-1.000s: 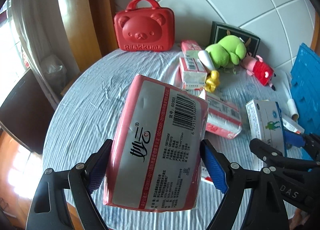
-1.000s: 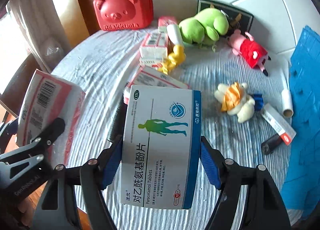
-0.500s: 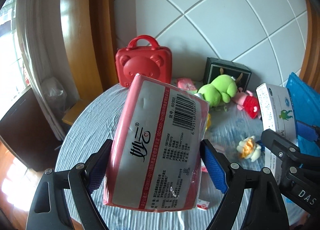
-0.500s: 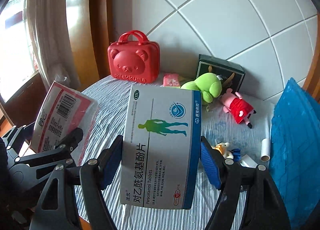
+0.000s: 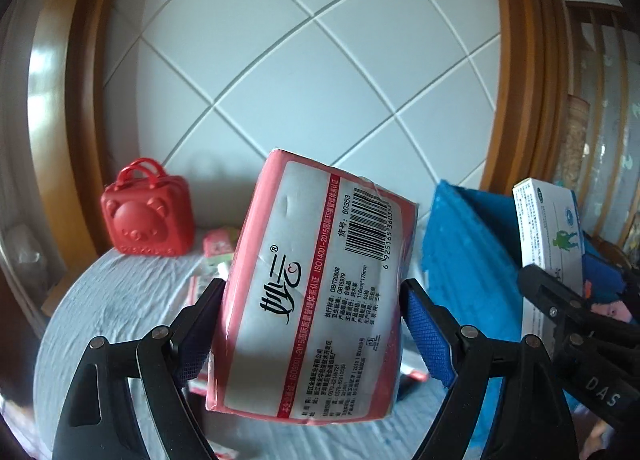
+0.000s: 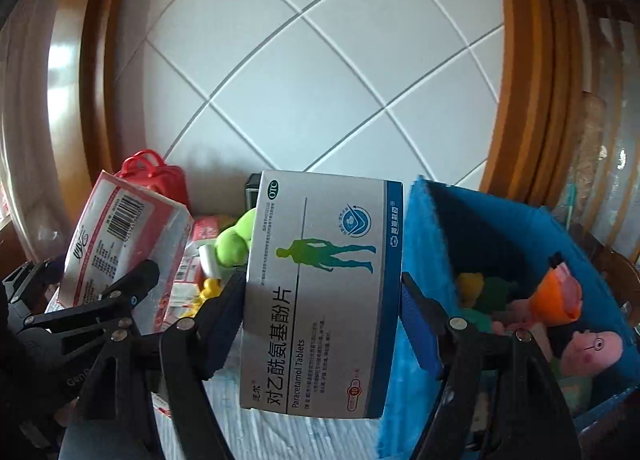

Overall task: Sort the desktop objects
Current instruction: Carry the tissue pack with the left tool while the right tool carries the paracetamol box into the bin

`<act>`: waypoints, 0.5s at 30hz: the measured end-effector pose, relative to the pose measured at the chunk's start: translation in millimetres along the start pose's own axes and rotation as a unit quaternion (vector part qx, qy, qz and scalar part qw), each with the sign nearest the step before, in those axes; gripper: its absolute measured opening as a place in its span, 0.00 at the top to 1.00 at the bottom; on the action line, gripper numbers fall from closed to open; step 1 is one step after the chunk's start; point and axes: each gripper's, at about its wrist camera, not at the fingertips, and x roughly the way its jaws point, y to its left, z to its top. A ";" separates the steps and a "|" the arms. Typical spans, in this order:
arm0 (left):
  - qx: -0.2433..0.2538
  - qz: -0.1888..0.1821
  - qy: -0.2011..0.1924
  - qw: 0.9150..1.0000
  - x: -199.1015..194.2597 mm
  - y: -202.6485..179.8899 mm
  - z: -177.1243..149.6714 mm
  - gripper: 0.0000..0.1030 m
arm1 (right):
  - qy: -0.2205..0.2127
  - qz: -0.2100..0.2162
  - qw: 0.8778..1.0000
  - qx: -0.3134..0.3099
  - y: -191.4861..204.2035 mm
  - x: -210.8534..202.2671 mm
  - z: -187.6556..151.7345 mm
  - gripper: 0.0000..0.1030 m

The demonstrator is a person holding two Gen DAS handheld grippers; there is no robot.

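Clamping tissue pack (image 5: pixel 316 288), jaws gripping medicine box (image 6: pixel 320 292)

The left tongs (image 5: pixel 312 324) are raised and clamped on a tissue pack (image 5: pixel 316 288); the right tongs (image 6: pixel 320 324), alongside at like height, are clamped on a pill box (image 6: pixel 320 292).

Tissue pack (image 5: pixel 316 292) and tablet box (image 6: pixel 320 292), both aloft.
My pink pack tilts right, barcode up; my white-blue box stands upright, near the blue bin (image 6: pixel 500 228).
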 end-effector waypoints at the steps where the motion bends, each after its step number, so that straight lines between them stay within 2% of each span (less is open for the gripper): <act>1: 0.002 -0.010 -0.006 1.000 1.1 -24.1 1.9 0.17 | -0.005 -0.009 1.000 0.003 -23.3 -4.2 0.0 0.30; 4: 0.015 -0.034 -0.017 0.999 0.3 -94.9 8.9 0.17 | -0.014 -0.037 0.999 0.013 -96.7 -18.1 -1.0 0.30; 9: 0.033 -0.060 0.007 0.998 6.7 -192.3 8.6 0.17 | 0.014 -0.071 0.997 0.024 -204.2 -17.2 -9.9 0.30; 12: 0.055 -0.065 0.033 0.996 14.6 -239.4 0.3 0.16 | 0.038 -0.077 0.995 0.040 -252.4 -6.7 -24.0 0.30; 15: 0.064 -0.066 0.053 0.994 25.5 -266.3 -5.4 0.16 | 0.065 -0.081 0.993 0.054 -289.6 7.2 -39.0 0.30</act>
